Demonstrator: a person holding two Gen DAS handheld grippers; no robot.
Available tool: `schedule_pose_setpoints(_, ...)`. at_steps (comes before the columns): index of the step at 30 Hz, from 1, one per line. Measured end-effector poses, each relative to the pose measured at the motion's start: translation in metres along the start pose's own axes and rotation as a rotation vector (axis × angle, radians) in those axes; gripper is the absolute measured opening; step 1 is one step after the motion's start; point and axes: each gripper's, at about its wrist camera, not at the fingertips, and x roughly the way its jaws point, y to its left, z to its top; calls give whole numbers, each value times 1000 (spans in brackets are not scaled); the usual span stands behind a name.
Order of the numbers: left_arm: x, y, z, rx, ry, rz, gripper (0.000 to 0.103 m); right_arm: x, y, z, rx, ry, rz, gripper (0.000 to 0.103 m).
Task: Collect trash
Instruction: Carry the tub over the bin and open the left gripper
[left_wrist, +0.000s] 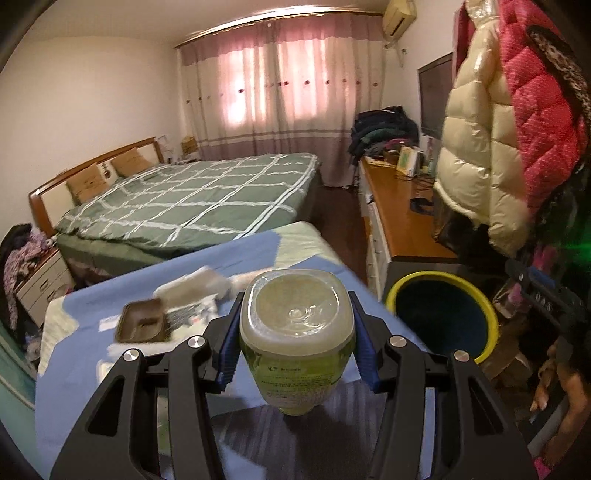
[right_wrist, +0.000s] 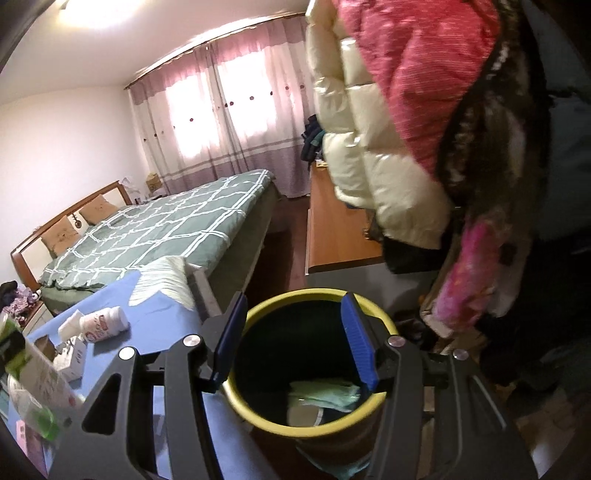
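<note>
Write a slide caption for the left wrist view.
Left tool grips a bottle over the table, bin at right.

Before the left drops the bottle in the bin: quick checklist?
1. Left gripper shut on bottle: ok, pads press both sides.
2. Bottle over bin: not ok, bin sits off to the right of it.
3. Bin mouth clear: not ok, the right gripper hovers over it.
4. Right jaws empty: ok, nothing between them.
5. Room in bin: ok, only green scrap at the bottom.
6. Trash left on table: not ok, tin and white bottle remain.
</note>
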Motion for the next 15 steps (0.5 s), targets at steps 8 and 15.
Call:
schedule_pose_setpoints(8,15,-69,35,55,-19,-120,52,-5,-42,2,9,-9,-51,51)
schedule_pose_setpoints(15,51,-131,56,82,3,-191,52,-5,-70,-2,28,1,-88,51)
